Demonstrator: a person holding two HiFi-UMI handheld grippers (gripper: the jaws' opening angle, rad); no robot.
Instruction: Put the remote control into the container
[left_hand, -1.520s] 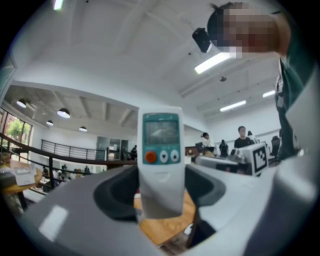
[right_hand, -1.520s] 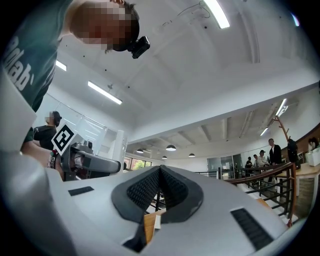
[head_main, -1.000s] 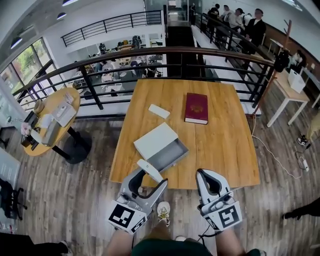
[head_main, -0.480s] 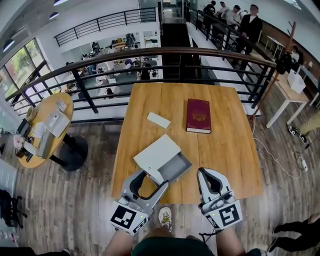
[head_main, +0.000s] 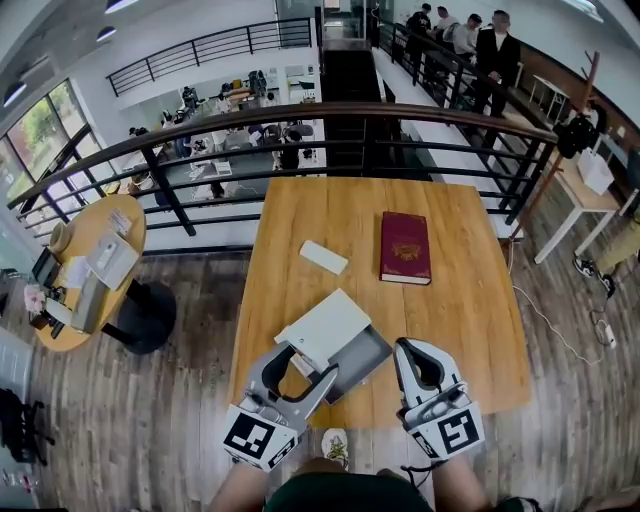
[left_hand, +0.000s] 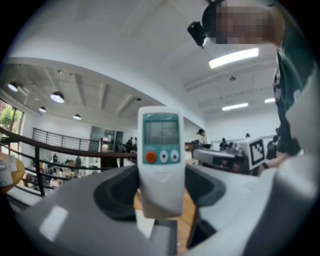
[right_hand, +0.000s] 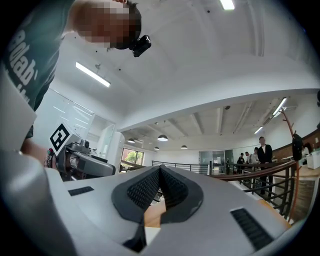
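Observation:
In the left gripper view a white remote control with a small screen and an orange button stands upright between the jaws. My left gripper is shut on its lower half. From the head view, the left gripper holds the remote control at the near left corner of the container, a grey tray half covered by a white lid. Just right of the container, my right gripper hovers over the table's front edge. Its pads are pressed together with nothing between them.
A dark red book and a small white flat block lie farther back on the wooden table. A black railing runs behind the table. A round side table stands at the left.
My left gripper has carried the remote forward from beyond the table's front edge to the container's near corner. The right gripper has hardly moved.

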